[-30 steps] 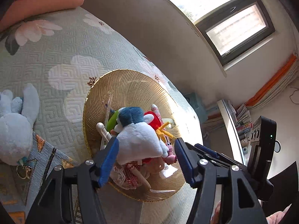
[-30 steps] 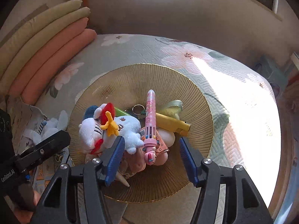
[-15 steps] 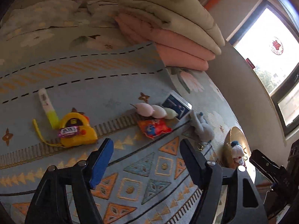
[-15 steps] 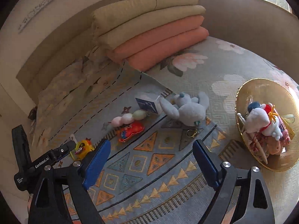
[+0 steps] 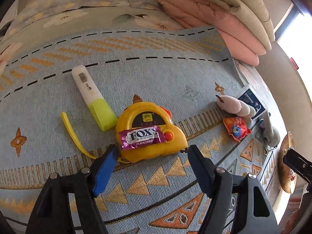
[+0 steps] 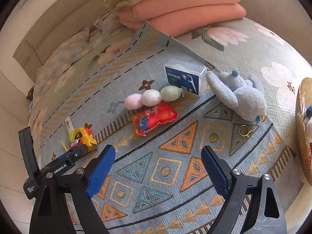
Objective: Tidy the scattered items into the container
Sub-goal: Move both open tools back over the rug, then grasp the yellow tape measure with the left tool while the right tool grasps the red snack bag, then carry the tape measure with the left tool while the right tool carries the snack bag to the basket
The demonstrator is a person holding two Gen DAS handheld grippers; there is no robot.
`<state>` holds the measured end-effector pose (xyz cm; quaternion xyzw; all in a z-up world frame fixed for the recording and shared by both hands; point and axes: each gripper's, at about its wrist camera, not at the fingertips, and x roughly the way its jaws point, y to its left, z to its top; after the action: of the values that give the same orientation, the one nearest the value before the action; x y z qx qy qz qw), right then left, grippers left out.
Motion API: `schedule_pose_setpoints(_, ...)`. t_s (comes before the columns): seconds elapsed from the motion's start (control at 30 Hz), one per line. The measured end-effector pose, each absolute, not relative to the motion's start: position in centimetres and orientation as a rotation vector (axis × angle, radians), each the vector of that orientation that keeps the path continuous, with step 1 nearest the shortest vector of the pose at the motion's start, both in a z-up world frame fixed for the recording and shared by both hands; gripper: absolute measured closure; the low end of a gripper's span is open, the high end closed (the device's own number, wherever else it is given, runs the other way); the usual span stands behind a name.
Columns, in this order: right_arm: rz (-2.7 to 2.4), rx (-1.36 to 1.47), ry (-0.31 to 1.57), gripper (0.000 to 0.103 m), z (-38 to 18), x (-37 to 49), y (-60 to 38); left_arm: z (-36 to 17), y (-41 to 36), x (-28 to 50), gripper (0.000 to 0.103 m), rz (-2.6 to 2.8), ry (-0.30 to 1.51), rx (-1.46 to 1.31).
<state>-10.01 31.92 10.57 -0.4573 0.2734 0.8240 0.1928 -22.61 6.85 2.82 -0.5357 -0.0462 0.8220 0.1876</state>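
Where it lies on yellow tape measure (image 5: 151, 134) — "FOX'S BLACKCURRANT" candy (image 5: 141, 137).

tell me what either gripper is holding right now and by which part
Nothing is held. The left gripper is open just short of the tape measure; the right gripper is open over the mat.

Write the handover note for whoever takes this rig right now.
Left gripper: open, empty, at the yellow tape measure, which has a Fox's candy on it; highlighter beside.
Right gripper: open, empty, above the rug.
Done: some toys lie in the gold dish.
Left: dango plush, red packet, floss-pick box, grey plush.
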Motion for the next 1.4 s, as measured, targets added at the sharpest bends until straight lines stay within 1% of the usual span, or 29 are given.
schedule_pose_setpoints(0.03, 2.313, -1.29, 0.777, 0.014, 10.2, -10.4, 32.1, 2.6, 6.9, -22.7, 0.032, 2.316, -0.134, -1.497)
schedule_pose_setpoints(0.13, 2.315, -1.314, 0.775, 0.014, 9.2, -11.8, 32.6, 2.2, 7.2, -22.8, 0.022, 2.329, -0.116, -1.485)
schedule_pose_setpoints(0.23, 2.291, -1.369, 0.752, 0.014, 7.5, -13.7, 33.2, 1.8, 7.8, -23.0, 0.02, 2.345, -0.067, -1.482)
schedule_pose_setpoints(0.37, 2.267, -1.395, 0.728, 0.014, 5.5, -15.7, 33.7, 1.6, 7.8, -22.9, 0.02, 2.376, -0.07, -1.426)
schedule_pose_setpoints(0.43, 2.251, -1.42, 0.707, 0.014, 4.7, -16.6, 33.7, 1.5, 8.0, -22.8, 0.019, 2.391, -0.039, -1.389)
schedule_pose_setpoints(0.53, 2.239, -1.449, 0.679, 0.014, 3.7, -17.9, 33.6, 1.3, 8.5, -22.4, 0.012, 2.398, 0.029, -1.35)
schedule_pose_setpoints(0.57, 2.231, -1.455, 0.652, 0.014, 3.4, -18.2, 33.5, 1.2, 8.8, -22.3, 0.007, 2.394, 0.058, -1.343)
schedule_pose_setpoints(0.63, 2.228, -1.453, 0.574, 0.014, 3.1, -18.9, 33.1, 0.9, 9.5, -22.1, 0.0, 2.386, 0.125, -1.329)
schedule_pose_setpoints(0.7, 2.24, -1.439, 0.499, 0.014, 3.0, -19.2, 32.6, 0.7, 10.0, -21.8, 0.0, 2.404, 0.185, -1.319)
schedule_pose_setpoints(0.73, 2.245, -1.434, 0.465, 0.016, 3.0, -19.3, 32.2, 0.7, 10.1, -21.8, 0.0, 2.406, 0.191, -1.316)
schedule_pose_setpoints(0.77, 2.252, -1.424, 0.436, 0.02, 3.0, -19.2, 31.9, 0.8, 9.8, -21.8, 0.001, 2.4, 0.166, -1.313)
schedule_pose_setpoints(0.8, 2.259, -1.414, 0.424, 0.021, 3.1, -19.0, 31.8, 0.9, 9.3, -21.9, 0.001, 2.39, 0.119, -1.304)
schedule_pose_setpoints(0.83, 2.261, -1.412, 0.432, 0.026, 3.2, -18.6, 31.7, 1.0, 8.7, -22.0, 0.004, 2.387, 0.062, -1.294)
schedule_pose_setpoints(0.87, 2.263, -1.411, 0.452, 0.033, 3.3, -18.2, 31.8, 1.2, 8.0, -22.1, 0.017, 2.398, 0.019, -1.292)
schedule_pose_setpoints(0.9, 2.265, -1.409, 0.478, 0.038, 3.5, -17.8, 31.8, 1.4, 7.7, -22.3, 0.018, 2.395, -0.004, -1.297)
schedule_pose_setpoints(0.93, 2.265, -1.406, 0.502, 0.048, 3.8, -17.3, 31.9, 1.6, 7.5, -22.4, 0.019, 2.39, -0.011, -1.299)
schedule_pose_setpoints(1.07, 2.281, -1.349, 0.596, 0.049, 5.6, -15.0, 32.0, 1.9, 7.9, -21.9, 0.019, 2.35, -0.01, -1.286)
schedule_pose_setpoints(1.4, 2.301, -1.224, 0.69, 0.049, 10.4, -7.7, 33.7, 6.1, 11.6, -18.1, 0.019, 2.237, 0.062, -1.158)
